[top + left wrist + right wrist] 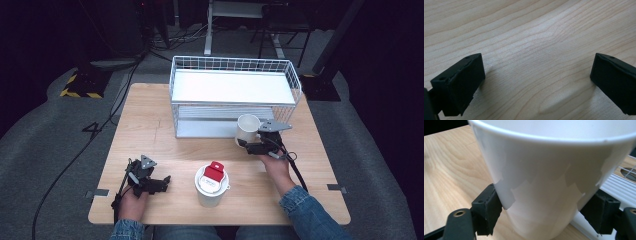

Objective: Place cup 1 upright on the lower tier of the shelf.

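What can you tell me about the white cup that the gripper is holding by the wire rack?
The white cup is plain, smooth and tapered, wider at its open rim, and looks like plastic or paper. It stands upright, and what shows of its inside looks empty. The right gripper clamps its lower wall from both sides. It sits just in front of the wire rack, above the wooden table.

Wire basket shelf [235, 65] blocks the table's [150, 130] far middle; bare wood runs left of it and along the whole left side. White cup [247, 129], clamped in the right gripper [250, 145], sits just in front of the shelf. Lidded cup [212, 186] stands near the front edge, centre, with passable gaps either side. Left gripper [152, 182] rests front-left, jaws apart over bare wood.
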Available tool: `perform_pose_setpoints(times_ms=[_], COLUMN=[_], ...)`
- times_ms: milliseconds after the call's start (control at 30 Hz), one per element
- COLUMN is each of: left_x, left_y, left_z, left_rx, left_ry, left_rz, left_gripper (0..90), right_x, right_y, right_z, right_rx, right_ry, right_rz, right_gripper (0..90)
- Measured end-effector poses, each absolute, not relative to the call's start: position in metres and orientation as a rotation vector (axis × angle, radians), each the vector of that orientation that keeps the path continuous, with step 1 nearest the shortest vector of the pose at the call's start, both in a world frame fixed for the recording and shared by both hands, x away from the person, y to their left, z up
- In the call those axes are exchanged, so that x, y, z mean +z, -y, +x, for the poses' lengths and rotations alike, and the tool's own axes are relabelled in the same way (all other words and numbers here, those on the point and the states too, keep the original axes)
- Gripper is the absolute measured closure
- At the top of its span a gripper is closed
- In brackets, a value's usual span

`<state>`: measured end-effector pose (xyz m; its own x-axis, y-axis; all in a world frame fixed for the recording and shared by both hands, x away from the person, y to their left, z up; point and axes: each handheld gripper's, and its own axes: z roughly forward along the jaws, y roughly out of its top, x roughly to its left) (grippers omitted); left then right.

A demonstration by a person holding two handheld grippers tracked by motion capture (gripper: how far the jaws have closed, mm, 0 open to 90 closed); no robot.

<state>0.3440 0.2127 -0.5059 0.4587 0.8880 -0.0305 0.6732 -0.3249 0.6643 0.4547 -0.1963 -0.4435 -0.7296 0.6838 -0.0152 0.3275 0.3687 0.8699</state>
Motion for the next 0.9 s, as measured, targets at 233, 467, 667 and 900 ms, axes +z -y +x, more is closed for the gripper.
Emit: perform_pose_setpoints(times_ms=[233, 467, 667, 900], left_x=[-0.506, -0.506, -0.506, -0.506], left_y=[-0.213, -0.213, -0.213, -0.213], left_z=[0.344, 0.344, 0.344, 0.344], left_rx=[0.456, 0.457, 0.457, 0.457], left_ry=[-1.296, -1.297, -1.297, -1.296], left_rz=[2.1, 2.098, 2.098, 2.098], left_gripper=[0.1, 0.0, 0.0, 0.0], right_x=[-0.441, -0.44, -0.441, -0.445], right_y=[0.189, 0.185, 0.179, 0.174], right_z=[0.471, 0.482, 0.491, 0.497], right_rx=[1.292, 1.259, 1.244, 1.244], right_ry=[-2.242, -2.238, -2.244, -2.235], right_rz=[0.89, 0.885, 0.876, 0.866], right_gripper=[23.7, 23.7, 23.7, 23.7])
